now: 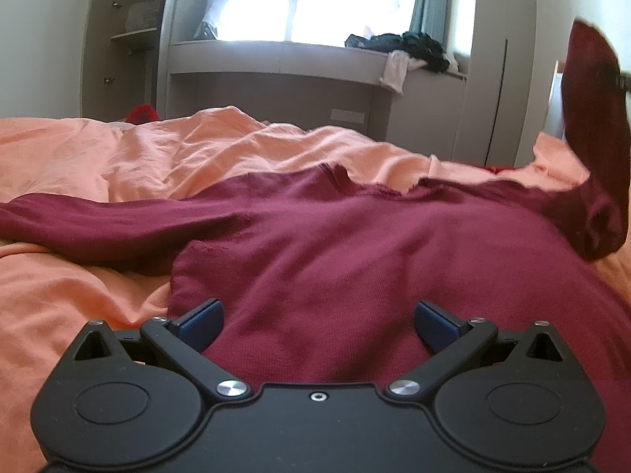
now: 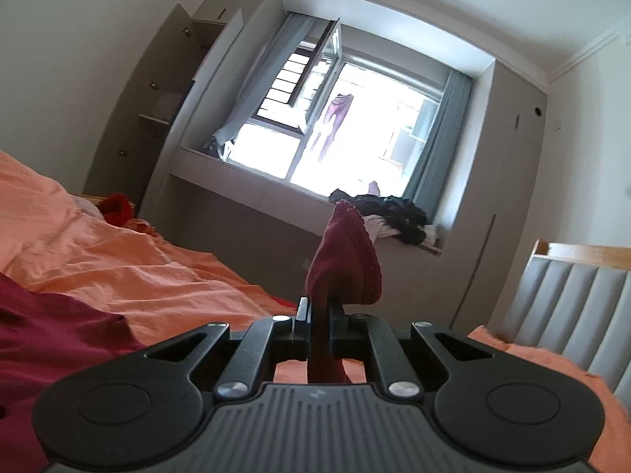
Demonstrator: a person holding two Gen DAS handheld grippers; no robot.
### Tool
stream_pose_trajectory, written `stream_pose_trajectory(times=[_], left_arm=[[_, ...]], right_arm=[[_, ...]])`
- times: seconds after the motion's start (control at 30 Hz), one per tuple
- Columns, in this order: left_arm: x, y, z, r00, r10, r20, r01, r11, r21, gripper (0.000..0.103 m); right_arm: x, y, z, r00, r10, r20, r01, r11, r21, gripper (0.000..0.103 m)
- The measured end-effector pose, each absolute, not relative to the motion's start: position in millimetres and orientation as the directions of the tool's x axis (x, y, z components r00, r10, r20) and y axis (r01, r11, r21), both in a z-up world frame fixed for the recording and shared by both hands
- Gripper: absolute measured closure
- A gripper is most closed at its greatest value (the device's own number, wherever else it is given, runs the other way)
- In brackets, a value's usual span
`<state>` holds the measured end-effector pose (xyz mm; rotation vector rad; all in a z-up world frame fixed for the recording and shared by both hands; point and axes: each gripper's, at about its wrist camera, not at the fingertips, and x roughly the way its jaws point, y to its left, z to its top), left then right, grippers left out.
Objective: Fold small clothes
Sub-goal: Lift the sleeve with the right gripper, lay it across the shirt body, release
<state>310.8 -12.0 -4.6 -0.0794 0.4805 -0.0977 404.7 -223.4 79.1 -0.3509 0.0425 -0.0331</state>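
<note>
Right sleeve lifted up, ready to fold over the red sweater (image 1: 374, 244).
The right gripper (image 2: 318, 317) is clamped on the sleeve; bring it slowly across and lay it flat. The left gripper (image 1: 317, 325) is spread wide above the hem. The sweater lies on the orange bed (image 1: 79, 149), neck toward the window, sleeves out sideways.

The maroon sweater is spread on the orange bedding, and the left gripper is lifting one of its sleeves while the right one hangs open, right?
Not quite: the grippers are swapped. The right wrist view shows the right gripper shut on the maroon sweater's sleeve, lifted above the orange bedding. The left gripper is the open one.
</note>
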Motion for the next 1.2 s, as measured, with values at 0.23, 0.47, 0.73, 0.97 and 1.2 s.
stream_pose_trajectory(times=[0.23,0.47,0.73,0.97,1.2], left_arm=[[297,13,6,0.92,-0.113,-0.376,0.008,0.963,-0.27,0.0],[298,18,14,0.911,-0.091,-0.402,-0.022,0.963,-0.269,0.0],[295,28,17,0.907,-0.05,-0.418,-0.067,0.963,-0.26,0.0],[295,29,17,0.901,-0.047,-0.432,-0.065,0.968,-0.24,0.0],[294,29,18,0.901,-0.045,-0.432,-0.064,0.97,-0.234,0.0]], right_arm=[[388,-170,25,0.995,0.065,-0.078,-0.092,0.908,-0.41,0.095],[358,-103,-34,0.977,0.142,-0.161,-0.212,0.754,-0.622,0.094],[349,-82,-60,0.949,0.186,-0.255,-0.308,0.717,-0.625,0.072],[339,-107,-39,0.924,0.248,-0.293,-0.366,0.798,-0.479,0.03],[338,-147,-18,0.869,0.362,-0.336,-0.455,0.853,-0.258,0.002]])
